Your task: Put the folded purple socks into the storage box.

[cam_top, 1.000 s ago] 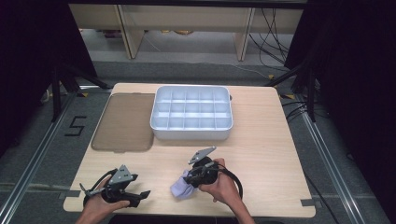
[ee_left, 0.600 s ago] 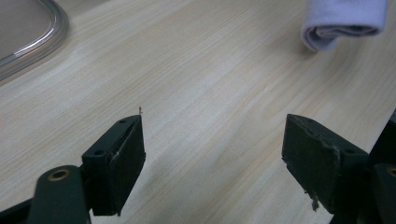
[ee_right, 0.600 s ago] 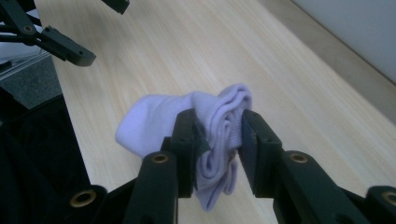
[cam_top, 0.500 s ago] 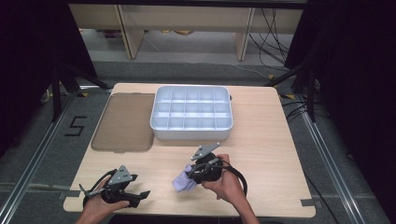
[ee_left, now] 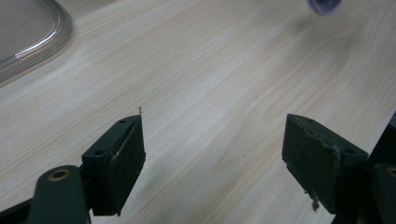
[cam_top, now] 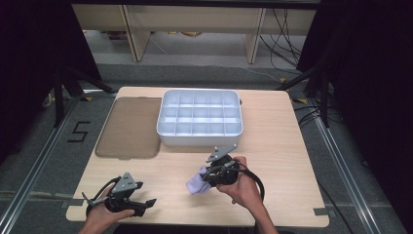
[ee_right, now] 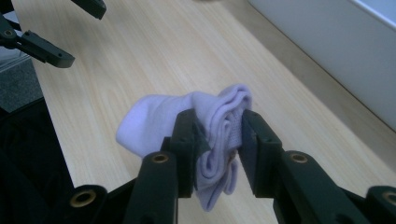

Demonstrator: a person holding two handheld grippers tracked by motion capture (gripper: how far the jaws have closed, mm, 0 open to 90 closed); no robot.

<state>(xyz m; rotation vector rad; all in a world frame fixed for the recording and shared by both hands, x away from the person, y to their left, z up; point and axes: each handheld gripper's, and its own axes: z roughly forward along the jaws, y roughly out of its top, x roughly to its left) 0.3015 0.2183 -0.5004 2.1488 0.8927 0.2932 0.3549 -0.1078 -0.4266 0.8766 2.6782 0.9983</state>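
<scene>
1. While the right gripper (ee_right: 217, 140) pinched the bunched sock (ee_right: 196, 126) just above the bench's (cam_top: 272, 146) front edge, it kept the bundle compact, likely for a tray (cam_top: 199, 119) compartment.
2. Left gripper (ee_left: 212, 154) sat spread and empty by the front-left corner, clear of the work.

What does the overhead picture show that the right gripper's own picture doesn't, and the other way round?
High view alone: the whole white divided box, the brown lid beside it and both hands. Right gripper view alone: the close grip, its jaws shut on the bunched middle of the lilac sock. Both share: the sock, the wooden table, the box's side and the open left gripper.
</scene>
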